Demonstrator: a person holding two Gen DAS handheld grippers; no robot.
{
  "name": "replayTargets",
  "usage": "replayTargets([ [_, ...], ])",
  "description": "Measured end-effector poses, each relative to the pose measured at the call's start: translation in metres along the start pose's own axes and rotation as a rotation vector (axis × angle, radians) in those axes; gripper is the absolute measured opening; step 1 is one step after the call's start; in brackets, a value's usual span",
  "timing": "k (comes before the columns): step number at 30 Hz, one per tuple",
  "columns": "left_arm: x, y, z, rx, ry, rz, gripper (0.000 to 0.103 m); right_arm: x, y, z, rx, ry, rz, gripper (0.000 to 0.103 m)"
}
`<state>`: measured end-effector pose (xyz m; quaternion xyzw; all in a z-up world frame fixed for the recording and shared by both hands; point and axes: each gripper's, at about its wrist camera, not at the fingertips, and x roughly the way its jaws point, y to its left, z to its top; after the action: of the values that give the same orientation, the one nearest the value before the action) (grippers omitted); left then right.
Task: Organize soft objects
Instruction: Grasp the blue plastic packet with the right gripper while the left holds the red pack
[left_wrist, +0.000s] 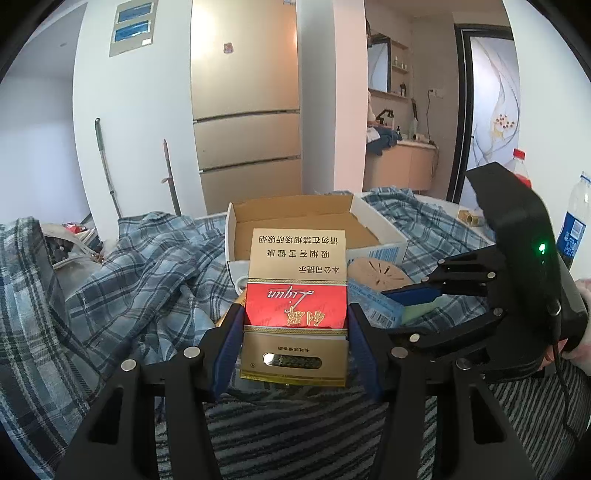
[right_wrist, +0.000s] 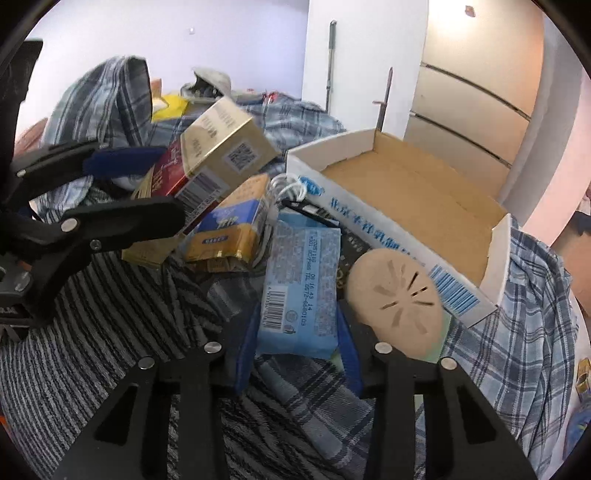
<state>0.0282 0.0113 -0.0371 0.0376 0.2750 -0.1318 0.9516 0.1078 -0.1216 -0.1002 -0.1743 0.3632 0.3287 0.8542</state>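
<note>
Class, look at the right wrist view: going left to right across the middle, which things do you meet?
Left gripper → red and gold cigarette carton → blue tissue pack → tan round slotted pad → open cardboard box → plaid cloth.

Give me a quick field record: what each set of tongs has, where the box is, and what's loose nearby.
left tongs: shut on red and gold carton, held up in front of the box
right tongs: closed on blue tissue pack
cardboard box: open, nothing visible inside, sitting on plaid cloth
beside box: tan round pad, touching the box's printed wall
loose nearby: yellow and blue pack
</note>
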Motion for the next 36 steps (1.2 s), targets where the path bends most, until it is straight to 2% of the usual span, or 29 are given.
replayTargets([
  [5, -0.016, -0.005, -0.001, 0.029, -0.084, 0.023, 0.058, -0.022, 0.007, -0.002, -0.024, -0.107, -0.05, 0.039],
  [10, -0.019, -0.006, -0.001, 0.041, -0.098, 0.027, 0.058, -0.052, 0.018, -0.006, -0.057, -0.262, -0.123, 0.039],
  [16, -0.018, -0.002, 0.0, 0.025, -0.096, 0.002, 0.058, -0.072, 0.01, -0.006, -0.002, -0.383, -0.165, 0.039],
  [22, -0.031, -0.007, -0.001, 0.051, -0.156, 0.015, 0.058, -0.083, 0.006, -0.008, 0.039, -0.452, -0.239, 0.039],
  [28, -0.033, -0.011, 0.0, 0.069, -0.166, 0.01, 0.058, -0.084, -0.004, -0.006, 0.071, -0.469, -0.212, 0.039],
  [36, -0.036, -0.013, 0.0, 0.068, -0.174, 0.004, 0.058, -0.086, -0.006, -0.008, 0.091, -0.493, -0.256, 0.037],
])
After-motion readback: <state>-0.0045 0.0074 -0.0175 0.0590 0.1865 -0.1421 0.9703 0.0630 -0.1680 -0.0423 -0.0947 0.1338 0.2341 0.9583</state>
